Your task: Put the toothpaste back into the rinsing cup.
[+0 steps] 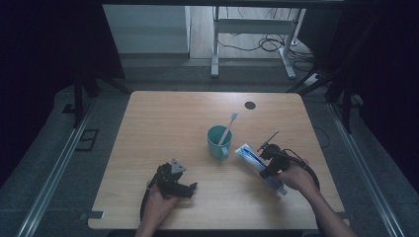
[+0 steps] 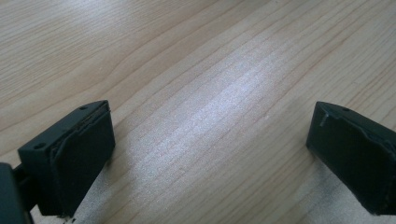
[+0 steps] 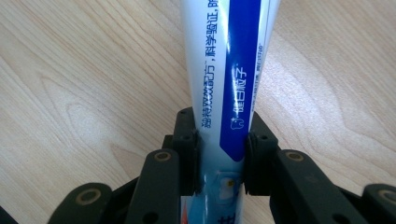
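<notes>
The toothpaste tube (image 1: 258, 166) lies at the right of the pale wooden table (image 1: 163, 123), the right gripper (image 1: 271, 159) clamped on its sides, beside a teal cup (image 1: 218, 141) holding a toothbrush (image 1: 229, 126); a grey floor, a desk frame and cables lie beyond. The right gripper view shows the tube's (image 3: 224, 84) blue band and print, its far end cut off. The left gripper (image 2: 210, 154), seen close, stands wide open over bare wood, holding nothing.
</notes>
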A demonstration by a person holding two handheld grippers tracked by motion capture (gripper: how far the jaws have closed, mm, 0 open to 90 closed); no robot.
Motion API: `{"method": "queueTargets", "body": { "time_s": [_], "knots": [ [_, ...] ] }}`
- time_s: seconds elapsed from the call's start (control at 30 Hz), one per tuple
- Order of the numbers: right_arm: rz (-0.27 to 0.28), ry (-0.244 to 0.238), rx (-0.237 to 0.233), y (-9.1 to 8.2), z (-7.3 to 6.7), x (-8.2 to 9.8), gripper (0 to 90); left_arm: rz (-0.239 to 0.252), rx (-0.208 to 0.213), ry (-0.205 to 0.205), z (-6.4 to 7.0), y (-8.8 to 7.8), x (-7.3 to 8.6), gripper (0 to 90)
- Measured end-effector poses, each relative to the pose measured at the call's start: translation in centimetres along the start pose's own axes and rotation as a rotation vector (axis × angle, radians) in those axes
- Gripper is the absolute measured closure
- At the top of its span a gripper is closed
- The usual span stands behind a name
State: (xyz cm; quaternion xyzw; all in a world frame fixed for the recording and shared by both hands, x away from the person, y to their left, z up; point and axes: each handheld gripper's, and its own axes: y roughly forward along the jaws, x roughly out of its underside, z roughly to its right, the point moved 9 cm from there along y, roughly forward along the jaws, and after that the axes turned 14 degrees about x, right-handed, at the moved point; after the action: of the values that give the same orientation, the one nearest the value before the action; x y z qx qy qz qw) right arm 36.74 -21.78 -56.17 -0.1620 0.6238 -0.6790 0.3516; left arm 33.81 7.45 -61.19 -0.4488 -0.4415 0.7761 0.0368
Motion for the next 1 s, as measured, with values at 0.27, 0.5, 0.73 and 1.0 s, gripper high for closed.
{"method": "queueTargets", "body": {
  "time_s": [0.27,0.5,0.73,1.0],
  "knots": [
    [0.086,0.033,-0.005,-1.1,0.2,0.1,70.7,0.0,0.0,0.0,0.0,0.0,0.0,1.2],
    [0.163,0.048,-0.01,-2.2,0.1,-0.1,70.8,-0.001,-0.001,0.003,0.0,0.0,0.0,1.2],
    [0.243,0.052,-0.001,-3.4,0.2,-0.5,70.9,-0.003,-0.002,0.008,-0.1,0.0,0.0,1.2],
    [0.331,0.064,0.006,-4.4,0.2,-1.1,71.0,-0.001,-0.001,0.007,-0.1,0.0,0.0,1.2]
  ]
}}
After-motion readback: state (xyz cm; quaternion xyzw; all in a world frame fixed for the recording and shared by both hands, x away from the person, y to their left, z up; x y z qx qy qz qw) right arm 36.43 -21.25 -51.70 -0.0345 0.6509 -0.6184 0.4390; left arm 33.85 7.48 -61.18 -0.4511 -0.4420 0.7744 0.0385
